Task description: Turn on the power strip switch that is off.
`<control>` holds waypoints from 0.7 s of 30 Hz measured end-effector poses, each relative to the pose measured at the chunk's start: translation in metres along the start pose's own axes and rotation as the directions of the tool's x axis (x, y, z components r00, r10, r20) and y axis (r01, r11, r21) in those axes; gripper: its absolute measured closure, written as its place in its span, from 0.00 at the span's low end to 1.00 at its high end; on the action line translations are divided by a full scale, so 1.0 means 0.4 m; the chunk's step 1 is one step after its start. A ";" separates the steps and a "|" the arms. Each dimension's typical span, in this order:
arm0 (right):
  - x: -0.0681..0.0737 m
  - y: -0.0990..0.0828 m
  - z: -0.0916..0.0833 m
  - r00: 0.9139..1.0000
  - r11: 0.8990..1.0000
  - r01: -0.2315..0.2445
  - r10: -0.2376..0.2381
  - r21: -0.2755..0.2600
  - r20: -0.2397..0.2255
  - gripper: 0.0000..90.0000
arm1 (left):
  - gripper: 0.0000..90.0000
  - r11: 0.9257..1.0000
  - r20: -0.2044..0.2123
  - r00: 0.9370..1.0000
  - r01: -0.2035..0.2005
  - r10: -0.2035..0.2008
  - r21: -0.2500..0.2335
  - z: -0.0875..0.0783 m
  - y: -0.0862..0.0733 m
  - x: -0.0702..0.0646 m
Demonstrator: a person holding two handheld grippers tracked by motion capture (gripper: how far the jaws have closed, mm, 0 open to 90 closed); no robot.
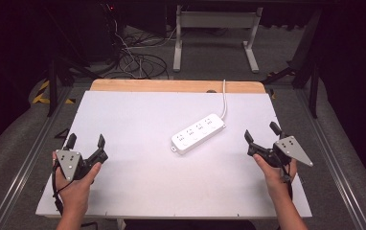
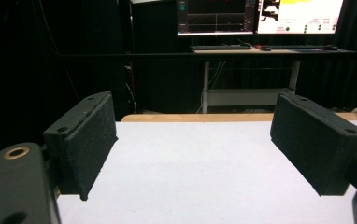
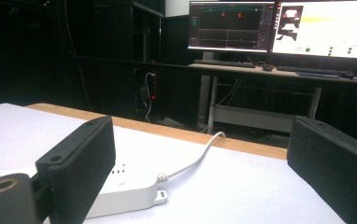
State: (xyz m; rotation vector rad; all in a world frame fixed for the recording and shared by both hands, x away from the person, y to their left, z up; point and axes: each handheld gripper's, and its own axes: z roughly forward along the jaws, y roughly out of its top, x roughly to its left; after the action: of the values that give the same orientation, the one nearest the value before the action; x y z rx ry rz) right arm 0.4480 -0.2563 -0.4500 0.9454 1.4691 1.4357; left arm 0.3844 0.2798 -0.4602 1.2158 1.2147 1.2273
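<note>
A white plastic power strip (image 1: 198, 133) is laid near the middle of the white bench (image 1: 138, 182), its long axis diagonal, cord end toward far right. Left hand-held gripper (image 1: 85, 140) and right hand-held gripper (image 1: 261, 131) are held spread, empty.

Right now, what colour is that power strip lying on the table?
White, cord included. The power strip shows best in the high view.
</note>
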 end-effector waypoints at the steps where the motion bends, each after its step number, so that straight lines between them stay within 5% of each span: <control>1: 0.000 0.000 0.000 1.000 1.000 0.000 0.000 0.000 -0.002 0.10 | 0.17 1.000 0.001 1.000 -0.003 0.003 0.000 0.000 0.000 0.000; 21: 0.000 0.000 -0.004 1.000 1.000 0.009 -0.009 0.008 0.003 0.13 | 0.17 1.000 0.004 1.000 0.000 0.000 -0.001 0.001 0.000 -0.002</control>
State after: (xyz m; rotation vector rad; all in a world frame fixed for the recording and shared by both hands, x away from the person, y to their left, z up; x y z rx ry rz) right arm 0.4466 -0.2569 -0.4502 0.9447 1.4761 1.4226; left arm 0.3846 0.2792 -0.4602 1.2169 1.2112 1.2246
